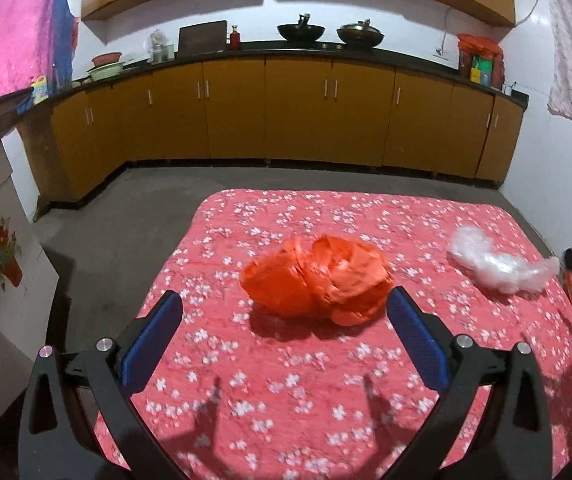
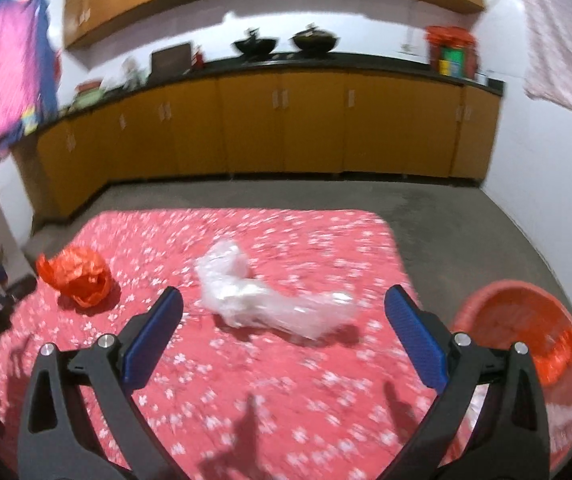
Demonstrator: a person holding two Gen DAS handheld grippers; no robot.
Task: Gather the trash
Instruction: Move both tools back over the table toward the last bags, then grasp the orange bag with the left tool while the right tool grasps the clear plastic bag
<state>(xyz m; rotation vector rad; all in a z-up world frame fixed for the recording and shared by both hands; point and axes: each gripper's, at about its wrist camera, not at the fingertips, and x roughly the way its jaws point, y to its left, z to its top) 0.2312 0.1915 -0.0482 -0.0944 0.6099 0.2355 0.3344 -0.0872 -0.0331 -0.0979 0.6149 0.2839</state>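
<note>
Little looks done yet — the crumpled orange bag (image 1: 316, 280) and clear plastic wad (image 2: 262, 296) both lie on the floral-covered desk (image 1: 286, 400), each ahead of an empty, wide-open hand-held gripper, left (image 1: 284, 304) and right (image 2: 284, 300) — while the red basin (image 2: 526, 320) waits beside the desk.

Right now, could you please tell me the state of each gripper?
Left gripper: open, holding nothing, jaws either side of the orange bag.
Right gripper: open, empty, facing the clear plastic wad.
</note>
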